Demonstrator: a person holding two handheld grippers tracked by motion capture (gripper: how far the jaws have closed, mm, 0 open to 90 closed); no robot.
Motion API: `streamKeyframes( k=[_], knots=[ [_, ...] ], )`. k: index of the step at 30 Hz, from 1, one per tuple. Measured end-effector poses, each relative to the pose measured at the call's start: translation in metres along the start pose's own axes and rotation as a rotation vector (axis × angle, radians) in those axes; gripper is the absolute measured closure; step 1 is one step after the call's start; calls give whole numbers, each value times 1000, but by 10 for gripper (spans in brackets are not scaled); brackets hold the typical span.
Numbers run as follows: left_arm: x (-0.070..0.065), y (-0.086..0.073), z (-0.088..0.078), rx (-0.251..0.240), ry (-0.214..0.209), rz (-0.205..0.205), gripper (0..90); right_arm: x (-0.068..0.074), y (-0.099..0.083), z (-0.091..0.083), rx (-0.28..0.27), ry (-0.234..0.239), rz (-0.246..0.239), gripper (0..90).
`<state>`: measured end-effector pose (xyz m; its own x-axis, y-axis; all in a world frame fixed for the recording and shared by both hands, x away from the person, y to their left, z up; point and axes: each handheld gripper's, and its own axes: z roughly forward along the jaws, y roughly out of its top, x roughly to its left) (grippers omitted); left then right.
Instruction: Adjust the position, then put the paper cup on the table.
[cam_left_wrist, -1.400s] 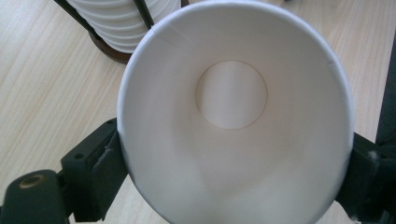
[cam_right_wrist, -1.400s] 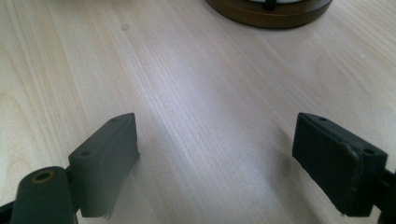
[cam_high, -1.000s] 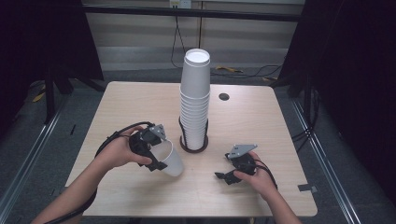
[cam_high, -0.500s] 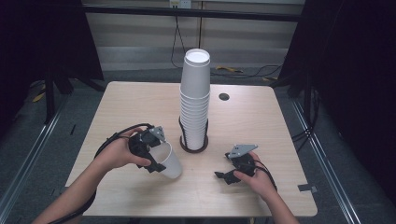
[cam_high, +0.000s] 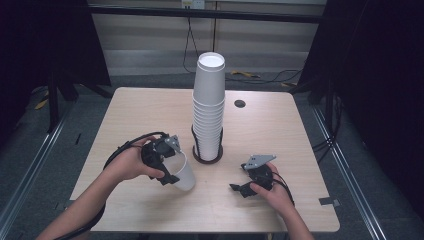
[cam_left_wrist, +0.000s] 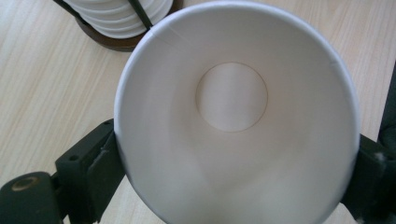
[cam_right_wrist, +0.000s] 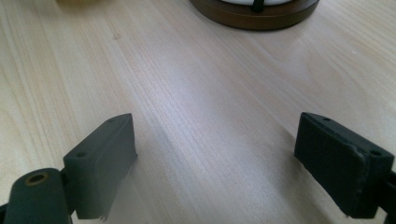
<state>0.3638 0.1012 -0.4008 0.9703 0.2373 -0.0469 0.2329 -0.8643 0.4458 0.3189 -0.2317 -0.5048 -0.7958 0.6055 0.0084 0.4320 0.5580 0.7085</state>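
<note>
On the near left of the worktop (cam_high: 140, 107), the left gripper (cam_high: 170, 167) is at a single white paper cup (cam_high: 182, 172), which stands upright, mouth up. From the left gripper view the cup (cam_left_wrist: 233, 121) sits between the two black jaws, its rim against the inner face of each; the jaws have just been opening, and whether the pads still press on the wall cannot be told, as the rim covers the contact on both sides. That view cuts off the cup's near edge and the tips of both jaws. The person's left hand (cam_high: 127, 162) covers most of the gripper body in the high view.

Just right of the cup and a little farther back, a tall stack of white cups (cam_high: 209, 105) stands in a dark round holder (cam_high: 207, 157) with upright black rods; cup and holder are near but apart. The left gripper view shows the stack's lowest rims (cam_left_wrist: 116, 16) alone.

On the near right, the right gripper (cam_high: 240, 187) lies low over bare wood, jaws wide apart with nothing between them. Its view crops the holder base (cam_right_wrist: 254, 11) at the top edge.

A small dark round spot (cam_high: 240, 103) at the far right is too small to identify.
</note>
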Motion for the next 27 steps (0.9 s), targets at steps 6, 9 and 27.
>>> streamKeyframes(
  k=[6, 9, 27],
  knots=[
    [2, -2, 0, -1, -3, 7, 81, 0, 0, 0, 0, 0, 0, 122],
    [0, -3, 3, -9, -4, 8, 77, 0, 0, 0, 0, 0, 0, 121],
    [-2, -5, 15, -111, 4, 23, 66, 0, 0, 0, -1, 0, 0, 123]
  ],
)
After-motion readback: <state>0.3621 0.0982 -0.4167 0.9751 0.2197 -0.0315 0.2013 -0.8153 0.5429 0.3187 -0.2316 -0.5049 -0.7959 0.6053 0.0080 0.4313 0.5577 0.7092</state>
